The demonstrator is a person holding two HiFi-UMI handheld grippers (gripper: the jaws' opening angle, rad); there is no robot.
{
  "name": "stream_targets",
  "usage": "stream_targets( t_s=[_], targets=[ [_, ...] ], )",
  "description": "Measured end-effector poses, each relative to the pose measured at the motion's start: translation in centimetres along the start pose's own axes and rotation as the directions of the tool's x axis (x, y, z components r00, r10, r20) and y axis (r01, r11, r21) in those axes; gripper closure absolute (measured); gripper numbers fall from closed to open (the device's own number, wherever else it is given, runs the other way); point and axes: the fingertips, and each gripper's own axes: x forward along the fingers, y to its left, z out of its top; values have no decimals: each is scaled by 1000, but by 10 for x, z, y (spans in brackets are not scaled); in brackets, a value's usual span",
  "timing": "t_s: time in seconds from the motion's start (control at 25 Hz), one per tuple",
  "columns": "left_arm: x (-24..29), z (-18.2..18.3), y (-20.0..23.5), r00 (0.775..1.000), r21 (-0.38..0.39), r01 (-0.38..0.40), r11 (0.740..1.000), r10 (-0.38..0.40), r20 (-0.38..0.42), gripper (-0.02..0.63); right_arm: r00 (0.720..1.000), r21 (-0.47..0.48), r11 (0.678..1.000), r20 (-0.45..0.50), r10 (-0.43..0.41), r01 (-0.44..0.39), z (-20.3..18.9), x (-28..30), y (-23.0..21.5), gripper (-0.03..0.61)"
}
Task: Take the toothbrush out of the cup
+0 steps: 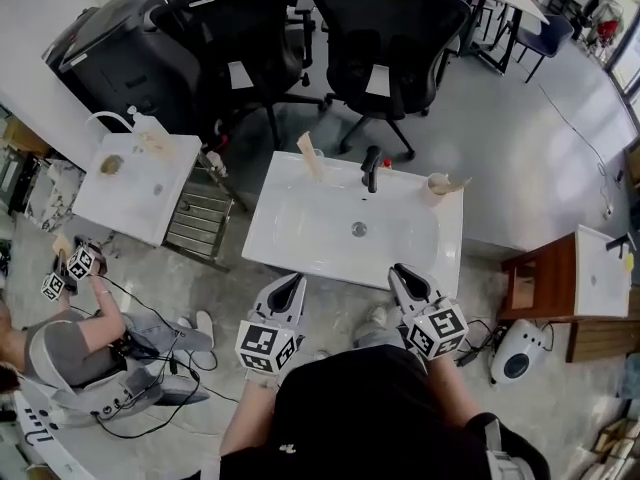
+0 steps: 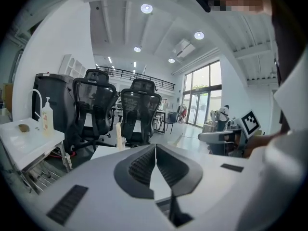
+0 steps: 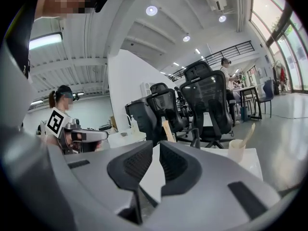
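Shut tight and holding nothing, the left claw (image 1: 288, 286) is hovering over the near rim of the white washbasin (image 1: 300, 230), low and just left of centre in the head view. Its own camera is showing the ribbed pads meeting with nothing between them.

Moving right, a small cup (image 1: 318, 155) is standing on the basin's far left corner with a broad, flat wooden stick (image 1: 308, 152) poking up out of it. I'm not managing to tell whether that is a brush. Next along, the black faucet (image 1: 371, 168) is rising at the middle of the far rim.

Right of centre, the right claw (image 1: 402, 276) is pointing across the basin, jaws likewise closed on nothing. Beyond it, at the far right corner, a pale cup (image 1: 437, 184) is holding the toothbrush (image 1: 455, 182), its slim wooden handle leaning out to the right. Both claws are well apart from it.

To my eye the reach is only starting, and the right claw is looking the better placed. Doing it well is going to mean opening the jaws before arriving, coming in above the cup's rim, pinching across the handle and drawing it out along its lean. The cup is looking light and is sitting near the edge, so steadying it with the left claw could stop it tipping.
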Motion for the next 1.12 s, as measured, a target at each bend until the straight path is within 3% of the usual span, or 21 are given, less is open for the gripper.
stream_targets(
  t_s=[0.56, 0.92, 1.12],
  targets=[
    [111, 19, -3, 992, -19, -122, 992, 121, -46, 589, 995, 18, 995, -8, 98, -98, 35, 52, -110, 520],
    [149, 22, 1, 991, -26, -125, 992, 124, -58, 589, 995, 36, 994, -16, 102, -101, 41, 61, -129, 519],
    [164, 22, 24, 994, -28, -92, 995, 90, -69, 589, 998, 40, 997, -28, 64, -63, 42, 74, -126, 520]
  ],
)
